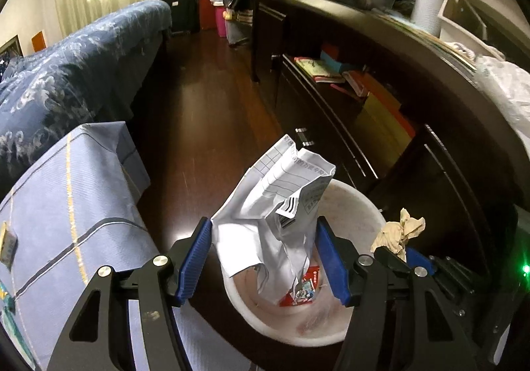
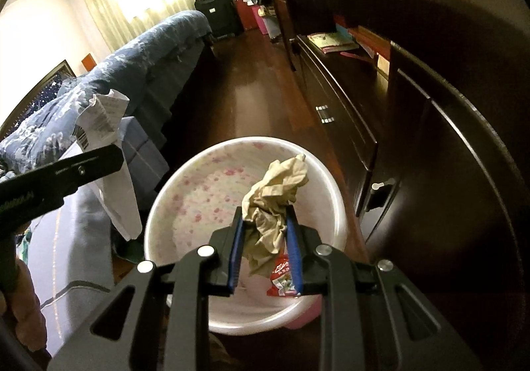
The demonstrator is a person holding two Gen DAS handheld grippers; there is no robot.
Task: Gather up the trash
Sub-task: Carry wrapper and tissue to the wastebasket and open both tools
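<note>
Left gripper point(image 1: 270, 258) clamped on crumpled white printed paper sheet point(image 1: 281, 202); right gripper point(image 2: 266, 255) clamped on wadded beige tissue point(image 2: 275, 202); round white flower-speckled plastic bin point(image 2: 185, 179) on floor directly below both, red wrapper point(image 2: 281, 281) inside; right wad centred over mouth, left paper hanging past bin's near rim; release looks next.

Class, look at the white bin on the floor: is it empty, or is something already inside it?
Not empty. A red wrapper lies on the bottom of the white bin; the rest of its floor looks bare.
</note>
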